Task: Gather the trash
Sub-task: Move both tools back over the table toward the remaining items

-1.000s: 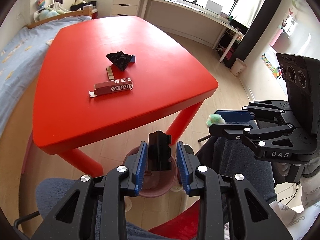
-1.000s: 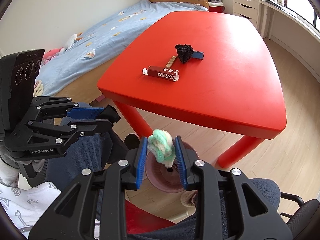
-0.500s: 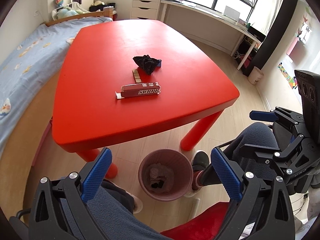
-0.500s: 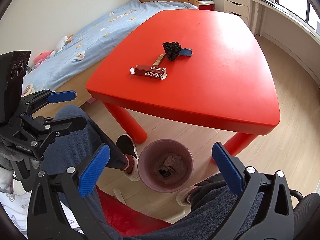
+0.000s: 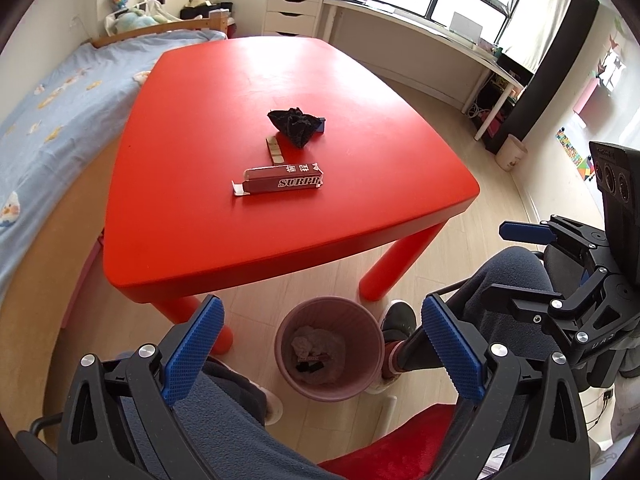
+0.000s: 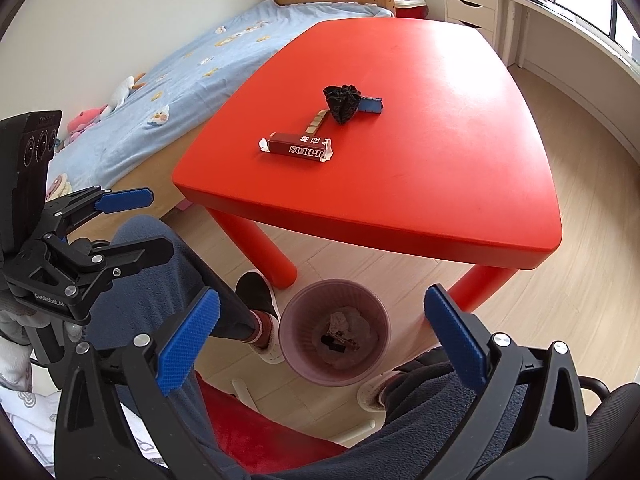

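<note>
On the red table (image 5: 200, 140) sit our leftovers: a maroon carton (image 5: 282, 181), light and stiff, best pinched across its narrow sides, then a soft black wad (image 5: 295, 121). Left gripper (image 5: 320, 354) and right gripper (image 6: 320, 346) both gape empty above the bin (image 5: 370, 376).
</note>
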The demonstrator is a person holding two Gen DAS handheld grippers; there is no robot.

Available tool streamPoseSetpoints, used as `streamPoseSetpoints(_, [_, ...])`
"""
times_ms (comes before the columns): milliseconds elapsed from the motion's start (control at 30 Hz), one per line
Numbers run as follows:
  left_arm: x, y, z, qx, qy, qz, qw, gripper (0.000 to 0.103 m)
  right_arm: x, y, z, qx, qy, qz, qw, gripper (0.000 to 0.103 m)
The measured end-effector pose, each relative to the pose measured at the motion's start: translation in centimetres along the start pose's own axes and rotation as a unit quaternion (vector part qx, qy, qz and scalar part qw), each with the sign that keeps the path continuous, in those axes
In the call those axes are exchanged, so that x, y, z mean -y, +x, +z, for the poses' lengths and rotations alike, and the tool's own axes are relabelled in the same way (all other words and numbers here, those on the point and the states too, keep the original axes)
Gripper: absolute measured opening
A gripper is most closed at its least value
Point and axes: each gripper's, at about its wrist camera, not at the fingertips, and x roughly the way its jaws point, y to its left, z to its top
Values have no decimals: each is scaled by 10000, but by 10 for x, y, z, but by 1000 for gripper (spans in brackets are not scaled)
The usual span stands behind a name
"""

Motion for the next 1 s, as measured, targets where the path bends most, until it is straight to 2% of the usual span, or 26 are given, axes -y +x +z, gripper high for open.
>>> streamPoseSetpoints(233, [-5, 1, 4, 19, -23, 7, 10000, 95, 5, -2, 5, 52, 144, 41, 9999, 100])
streamPoseSetpoints(433, [-12, 3, 15, 53, 44, -30, 10000, 95, 10, -9, 24, 175, 199, 44, 9996, 100])
streamPoseSetpoints(700, [-25, 7, 43, 105, 298, -100, 9995, 95, 16, -6, 67, 232, 219, 155, 9994, 100])
streamPoseSetpoints(1000, [-36, 25, 80, 10, 807, -268, 9964, 95, 26, 8, 127, 272, 312, 243, 9988, 100])
